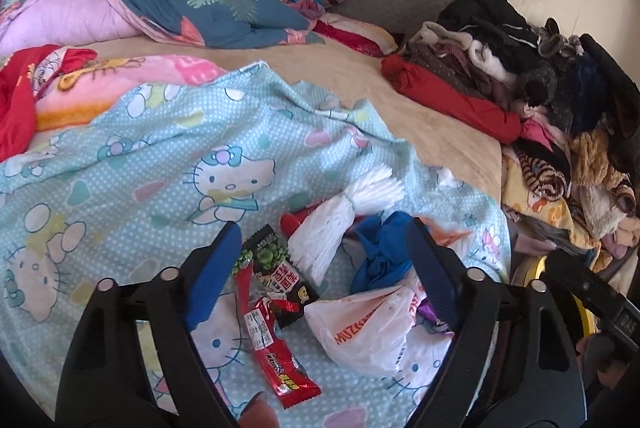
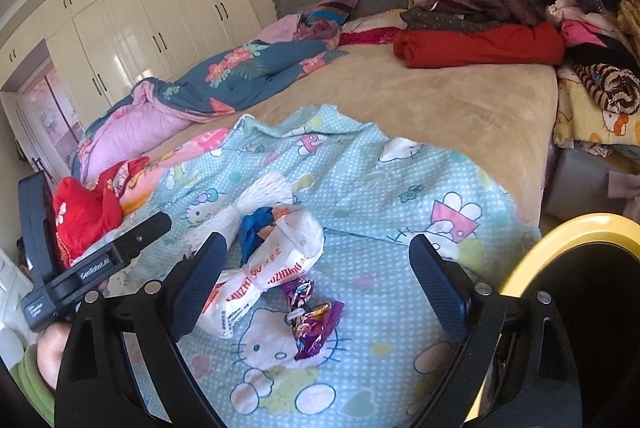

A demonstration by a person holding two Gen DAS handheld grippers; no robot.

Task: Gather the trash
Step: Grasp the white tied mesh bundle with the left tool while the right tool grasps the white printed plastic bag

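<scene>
trash lies bunched at lower centre on the hello kitty sheet [image 2: 400, 188]: red wrapper [image 1: 276, 352], white plastic bag [image 2: 276, 268], purple wrapper [image 2: 312, 320]. left gripper [image 1: 320, 264] and right gripper [image 2: 316, 268] both hang released, holding nothing. closing on the thin wrappers could pinch the loose sheet too; the white foam net [image 1: 344, 216] and blue rag [image 1: 380, 248] touching the bag may drag along, and the yellow-rimmed bin [image 2: 560, 232] sits at right.
</scene>
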